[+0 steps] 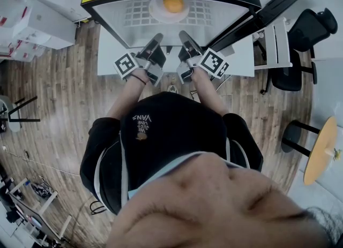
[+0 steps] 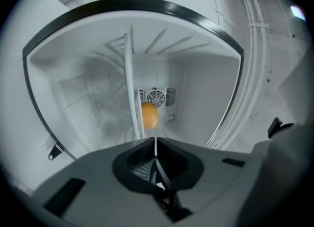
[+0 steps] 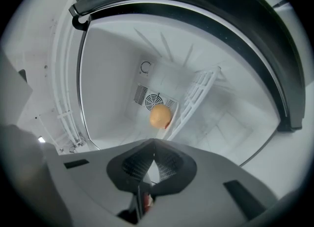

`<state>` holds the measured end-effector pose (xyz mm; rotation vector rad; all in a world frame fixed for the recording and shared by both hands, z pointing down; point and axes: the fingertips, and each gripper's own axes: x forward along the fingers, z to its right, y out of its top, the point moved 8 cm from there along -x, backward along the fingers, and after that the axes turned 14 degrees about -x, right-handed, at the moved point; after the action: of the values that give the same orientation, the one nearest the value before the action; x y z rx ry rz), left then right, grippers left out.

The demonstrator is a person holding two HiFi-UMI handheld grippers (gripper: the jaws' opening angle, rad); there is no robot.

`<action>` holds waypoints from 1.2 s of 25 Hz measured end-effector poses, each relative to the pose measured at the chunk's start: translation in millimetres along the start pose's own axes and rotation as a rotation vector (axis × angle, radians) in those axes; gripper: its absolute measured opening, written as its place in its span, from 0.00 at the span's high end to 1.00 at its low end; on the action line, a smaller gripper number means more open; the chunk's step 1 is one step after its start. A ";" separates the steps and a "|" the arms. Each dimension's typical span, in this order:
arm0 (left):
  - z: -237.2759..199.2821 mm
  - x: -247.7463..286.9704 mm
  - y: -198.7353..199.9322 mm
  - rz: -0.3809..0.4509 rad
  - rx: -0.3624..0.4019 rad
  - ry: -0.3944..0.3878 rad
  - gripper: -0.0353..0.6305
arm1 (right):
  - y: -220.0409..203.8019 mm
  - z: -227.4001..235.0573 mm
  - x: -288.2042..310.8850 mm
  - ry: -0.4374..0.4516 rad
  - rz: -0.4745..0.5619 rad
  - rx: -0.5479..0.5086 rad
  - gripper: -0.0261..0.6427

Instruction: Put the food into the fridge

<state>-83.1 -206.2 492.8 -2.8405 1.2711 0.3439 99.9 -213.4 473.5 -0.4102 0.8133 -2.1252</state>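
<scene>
The left gripper [image 1: 155, 42] and the right gripper [image 1: 185, 39] are held side by side at the mouth of the open fridge [image 1: 231, 12], and the jaws of each are seen clenched together with nothing between them. The orange food item [image 1: 173, 5] is found deep inside, resting on a white plate [image 1: 157, 11] set on the wire shelf [image 1: 134, 12], in front of the fan vent [image 2: 157, 95]. It is touched by neither gripper and lies well apart from both pairs of jaws, ahead of their tips.

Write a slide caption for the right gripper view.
Shut, empty right gripper points into the open fridge, where an orange rests before the rear fan vent.
</scene>
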 end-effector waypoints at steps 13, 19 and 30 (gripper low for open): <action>0.4 -19.0 -9.9 0.005 -0.002 0.014 0.91 | -11.2 -6.2 -17.3 -0.008 -0.002 0.007 0.94; 1.7 -28.0 -13.8 0.008 -0.005 0.012 0.91 | -17.4 -11.2 -24.3 -0.007 0.011 0.013 0.94; 10.7 -43.4 -19.9 -0.030 0.057 -0.004 0.91 | -31.6 -24.2 -38.1 -0.023 0.038 -0.009 0.94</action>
<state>-98.6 -160.0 489.6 -2.8070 1.2154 0.3067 92.6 -158.8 476.4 -0.4195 0.8113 -2.0787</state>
